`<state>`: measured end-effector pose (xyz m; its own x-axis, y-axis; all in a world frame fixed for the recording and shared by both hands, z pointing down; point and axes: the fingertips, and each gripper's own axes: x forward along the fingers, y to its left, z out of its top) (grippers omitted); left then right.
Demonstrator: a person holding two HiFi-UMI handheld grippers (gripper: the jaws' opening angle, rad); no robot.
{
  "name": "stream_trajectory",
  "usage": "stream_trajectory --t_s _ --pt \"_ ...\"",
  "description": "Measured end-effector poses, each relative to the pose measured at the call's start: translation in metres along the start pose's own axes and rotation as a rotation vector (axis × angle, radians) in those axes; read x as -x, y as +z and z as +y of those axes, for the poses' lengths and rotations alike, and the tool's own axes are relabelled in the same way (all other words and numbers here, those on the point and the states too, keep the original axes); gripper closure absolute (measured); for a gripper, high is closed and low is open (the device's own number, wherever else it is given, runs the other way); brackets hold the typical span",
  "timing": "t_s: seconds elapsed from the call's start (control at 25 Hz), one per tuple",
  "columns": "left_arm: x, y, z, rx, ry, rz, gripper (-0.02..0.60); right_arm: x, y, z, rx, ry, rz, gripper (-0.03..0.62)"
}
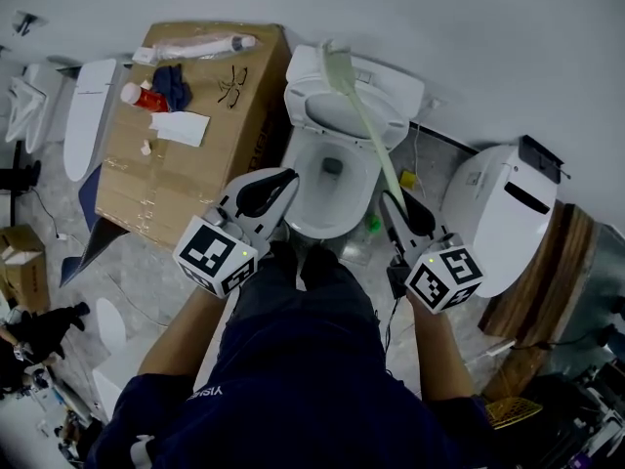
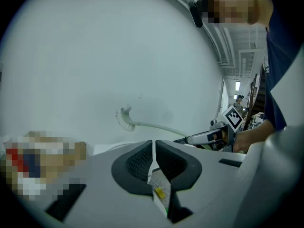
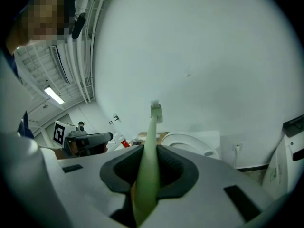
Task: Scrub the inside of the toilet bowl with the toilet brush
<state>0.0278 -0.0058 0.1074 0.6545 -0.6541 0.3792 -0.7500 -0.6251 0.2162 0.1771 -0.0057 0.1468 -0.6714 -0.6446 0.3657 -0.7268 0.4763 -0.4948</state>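
Standing over white ceramic toilet bowl (image 1: 361, 182), head view: pale green long-handled plastic toilet brush (image 1: 363, 120) slants across the bowl's right rim toward its back. Right gripper (image 1: 395, 201) at bowl's front right, left gripper (image 1: 281, 186) at front left. Brown cardboard box (image 1: 176, 179) left of bowl.
Left gripper view: jaws pressed together, nothing between.
Right gripper view: jaws pinching brush handle; bristle end raised above bowl.
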Motion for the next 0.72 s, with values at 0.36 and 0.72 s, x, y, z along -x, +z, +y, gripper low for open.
stream_trajectory --t_s 0.36,0.72 --pt "-0.009 -0.031 0.032 0.026 -0.007 0.041 0.537 -0.033 -0.027 0.0 0.016 0.019 0.049 0.508" --pt "-0.002 -0.083 0.072 0.067 -0.019 0.091 0.537 -0.073 -0.092 0.01 0.034 0.041 0.151 0.508"
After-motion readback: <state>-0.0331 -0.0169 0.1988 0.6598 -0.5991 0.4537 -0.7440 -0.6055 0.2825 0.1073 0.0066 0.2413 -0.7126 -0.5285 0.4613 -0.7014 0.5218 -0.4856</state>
